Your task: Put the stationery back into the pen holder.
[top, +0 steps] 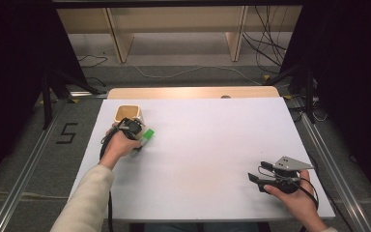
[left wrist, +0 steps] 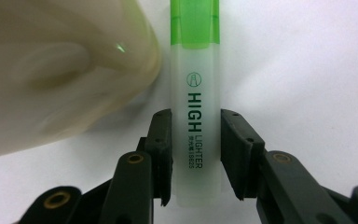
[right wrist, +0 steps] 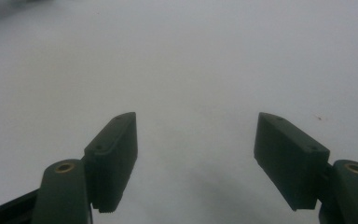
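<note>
The left tool [left wrist: 196,154] grips a green highlighter [left wrist: 196,93] across its pale barrel, one black pad flat against each side just below the printed lettering. The hold sits toward the blunt tail end, which leaves the bright green cap free and pointing away from the hand; a grip that low looks suited to steering the cap end into something. In the high view the left tool [top: 134,129] sits left of centre, with the highlighter [top: 148,135] slanting out to its right just above the white tabletop [top: 207,145].

Just beyond, touching or nearly touching the tool in the high view, stands a cream cup [top: 128,114] with its mouth open upward. In the left gripper view its rounded wall [left wrist: 60,70] fills the upper left, just beside the pen's barrel. That closeness suggests the pen is meant for the cup, though it is outside it now; whether the barrel rests on the surface or is lifted slightly I cannot tell.

The right tool [right wrist: 196,158] is released, its two pads standing wide apart over bare white surface with nothing between them. In the high view it [top: 258,180] lies at the lower right, well apart from cup and pen, seemingly parked out of the way while the left hand works.
</note>
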Demonstrator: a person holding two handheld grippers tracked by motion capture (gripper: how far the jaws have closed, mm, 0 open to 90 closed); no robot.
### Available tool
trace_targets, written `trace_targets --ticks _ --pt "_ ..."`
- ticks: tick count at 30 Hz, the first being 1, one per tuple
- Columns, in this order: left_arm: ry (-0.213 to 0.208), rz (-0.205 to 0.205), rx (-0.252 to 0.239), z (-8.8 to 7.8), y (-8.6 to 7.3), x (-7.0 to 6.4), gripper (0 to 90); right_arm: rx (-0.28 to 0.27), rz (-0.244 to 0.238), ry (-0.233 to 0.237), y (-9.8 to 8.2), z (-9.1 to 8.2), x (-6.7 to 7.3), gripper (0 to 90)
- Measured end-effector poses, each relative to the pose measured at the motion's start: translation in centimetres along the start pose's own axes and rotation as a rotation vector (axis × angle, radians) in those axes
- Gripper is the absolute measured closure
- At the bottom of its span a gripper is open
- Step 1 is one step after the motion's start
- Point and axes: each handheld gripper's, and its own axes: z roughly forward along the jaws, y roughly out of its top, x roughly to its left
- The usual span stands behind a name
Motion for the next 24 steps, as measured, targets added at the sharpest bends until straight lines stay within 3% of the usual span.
trace_targets --ticks 2,15,24 --pt "0.000 -0.019 -0.020 -0.1 -0.1 -0.1 66.2 0.000 -0.001 0.000 0.0 0.0 0.0 30.7" --pt "-0.002 -0.025 -0.075 -1.0 -0.6 -0.3 66.2 0.002 -0.003 -0.002 0.0 0.0 0.0 30.7" --pt "0.000 -0.058 -0.139 -1.6 -1.1 -0.2 66.2 0.002 -0.007 -0.002 0.0 0.0 0.0 30.7"
